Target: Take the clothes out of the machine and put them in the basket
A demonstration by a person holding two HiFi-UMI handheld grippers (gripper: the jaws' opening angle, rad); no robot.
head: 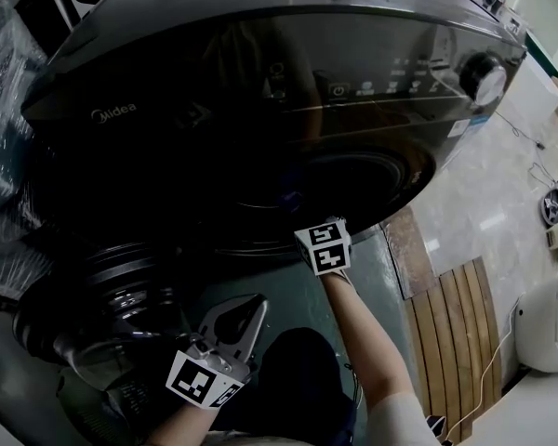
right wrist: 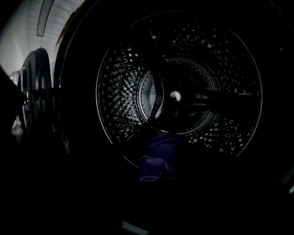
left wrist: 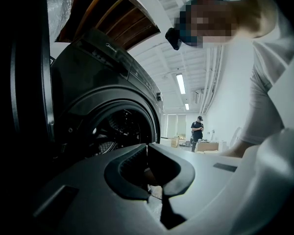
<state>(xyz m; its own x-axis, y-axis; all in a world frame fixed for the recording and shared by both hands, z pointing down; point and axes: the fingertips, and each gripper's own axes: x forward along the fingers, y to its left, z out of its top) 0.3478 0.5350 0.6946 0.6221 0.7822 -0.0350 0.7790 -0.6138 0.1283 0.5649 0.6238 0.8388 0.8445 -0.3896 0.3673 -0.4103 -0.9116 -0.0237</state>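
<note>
The dark front-loading washing machine (head: 260,82) has its round door (head: 112,295) swung open at the lower left. In the right gripper view the perforated steel drum (right wrist: 176,97) fills the frame. A purple cloth (right wrist: 157,160) lies at the drum's front lip. My right gripper reaches into the opening, and only its marker cube (head: 324,247) and the forearm show. Its jaws are lost in the dark, with nothing seen between them and the cloth ahead untouched. My left gripper (head: 237,319) hangs level outside, beside the door. It is shut and empty (left wrist: 148,146).
Wooden slats (head: 446,323) lie on the floor to the machine's right, with a white appliance (head: 549,319) and a small fan (head: 555,203) beyond. Plastic-wrapped goods (head: 0,110) stand on the left. A person (left wrist: 197,131) stands far off in the room.
</note>
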